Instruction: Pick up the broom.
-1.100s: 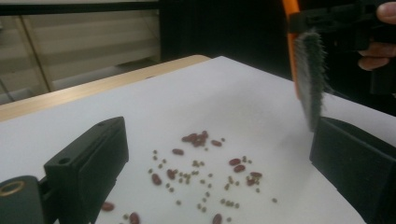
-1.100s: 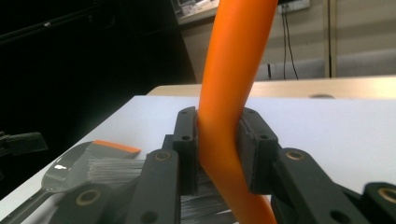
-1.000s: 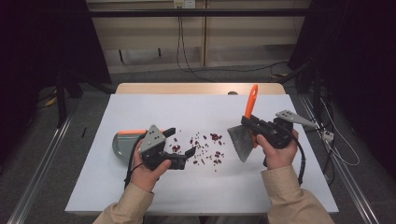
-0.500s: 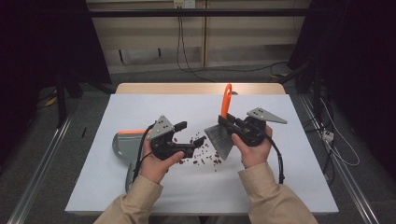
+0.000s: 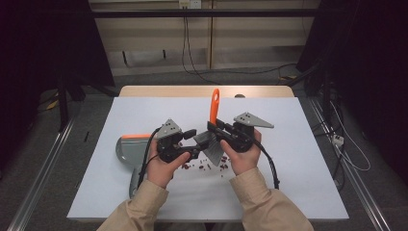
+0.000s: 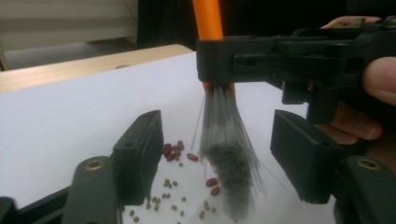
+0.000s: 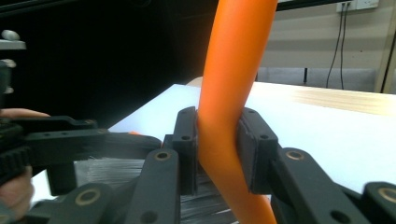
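A hand brush with an orange handle (image 5: 214,103) and grey bristles (image 5: 210,146) stands upright over the white table (image 5: 298,144). My right gripper (image 5: 215,126) is shut on the brush handle (image 7: 233,70), low down by the bristles. My left gripper (image 5: 193,141) faces it from the left. Its jaws have just been closing and stand either side of the bristles (image 6: 229,158) with a gap on both sides, not pressing. Small red and tan beans (image 6: 173,150) lie scattered on the table under the brush tip (image 5: 204,166).
A grey dustpan (image 5: 126,149) with an orange handle lies on the table left of my left hand. The table's wooden far edge (image 5: 202,91) runs behind the brush. Cables trail from both grippers towards the person.
My right gripper has carried the brush leftwards to the table's middle. My left gripper has shifted right to meet it, and its jaws have narrowed around the bristles.
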The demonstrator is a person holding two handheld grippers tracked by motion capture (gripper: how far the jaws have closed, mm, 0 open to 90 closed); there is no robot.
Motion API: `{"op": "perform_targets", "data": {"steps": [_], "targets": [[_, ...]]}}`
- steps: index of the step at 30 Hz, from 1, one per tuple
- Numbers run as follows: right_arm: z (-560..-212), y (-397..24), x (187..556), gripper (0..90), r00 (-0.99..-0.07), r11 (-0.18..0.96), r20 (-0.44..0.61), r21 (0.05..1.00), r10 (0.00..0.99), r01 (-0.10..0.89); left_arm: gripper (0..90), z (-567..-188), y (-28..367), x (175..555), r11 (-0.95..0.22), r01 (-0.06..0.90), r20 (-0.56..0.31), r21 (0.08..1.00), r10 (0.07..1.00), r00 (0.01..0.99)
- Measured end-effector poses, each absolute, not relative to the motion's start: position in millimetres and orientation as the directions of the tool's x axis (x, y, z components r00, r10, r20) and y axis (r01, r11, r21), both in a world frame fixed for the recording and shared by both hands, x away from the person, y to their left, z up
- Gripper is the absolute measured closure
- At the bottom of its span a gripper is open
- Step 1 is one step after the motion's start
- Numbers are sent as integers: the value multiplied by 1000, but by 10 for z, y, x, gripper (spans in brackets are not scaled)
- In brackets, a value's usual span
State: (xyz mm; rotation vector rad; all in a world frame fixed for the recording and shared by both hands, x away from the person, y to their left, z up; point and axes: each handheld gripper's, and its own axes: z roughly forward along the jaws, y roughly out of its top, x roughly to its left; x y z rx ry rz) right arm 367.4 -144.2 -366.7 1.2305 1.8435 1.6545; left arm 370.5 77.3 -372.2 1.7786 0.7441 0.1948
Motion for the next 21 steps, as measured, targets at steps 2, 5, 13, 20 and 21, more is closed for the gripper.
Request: {"op": "perform_targets", "data": {"steps": [2,5,13,20,21], "targets": [[-3664,-1424,3669,710,-551,-73,269,934,790,351,430,-3725,775,3708,-164,387,-232,908,571,787],[-3639,-1385,3653,710,-570,-68,264,937,778,342,617,-3718,815,3706,-164,389,-238,906,562,792],[-3647,-1444,3653,702,-626,-67,284,935,726,347,844,-3682,855,3668,-182,390,-243,903,531,812],[-3680,-1633,3629,443,-684,-67,282,944,673,323,849,-3667,926,3676,-160,412,-282,897,509,813],[-3680,-1633,3629,443,-684,-67,282,944,673,323,849,-3661,946,3678,-156,412,-287,898,502,816]]}}
